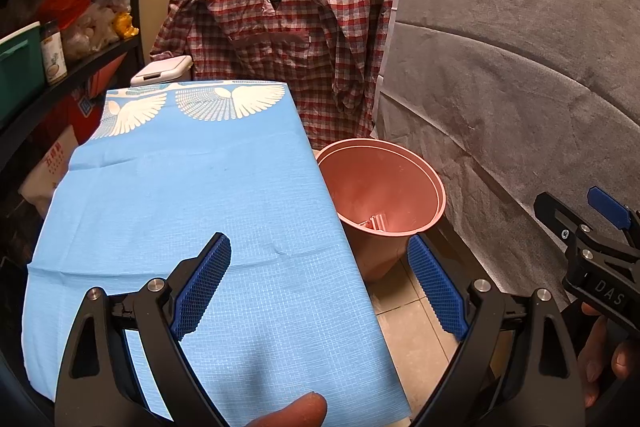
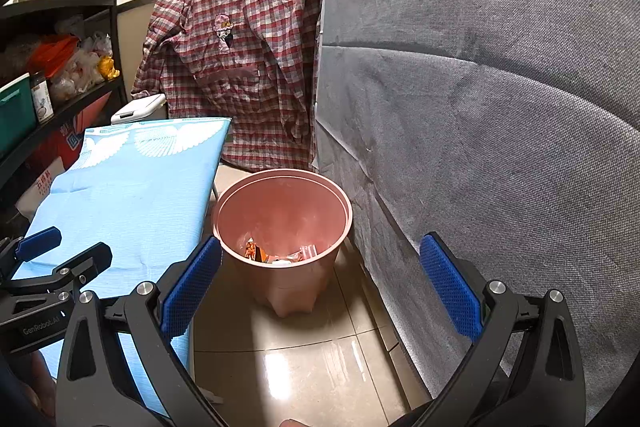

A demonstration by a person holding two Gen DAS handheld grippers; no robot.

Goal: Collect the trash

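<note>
beside the blue-clothed table [image 2: 132,187], pink bin [image 2: 282,227] with wrappers [image 2: 276,254]; left gripper [image 1: 320,283] and right gripper [image 2: 320,285] both spread, empty

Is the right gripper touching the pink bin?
Apart. The right wrist view shows the right gripper open, with bare floor between its jaws and the bin.

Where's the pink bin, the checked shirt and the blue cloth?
bin [image 2: 320,205]: right wrist view, on its back rim.
shirt [image 1: 280,39]: left wrist view, on its chest.
cloth [image 1: 192,195]: left wrist view, on its middle.
</note>
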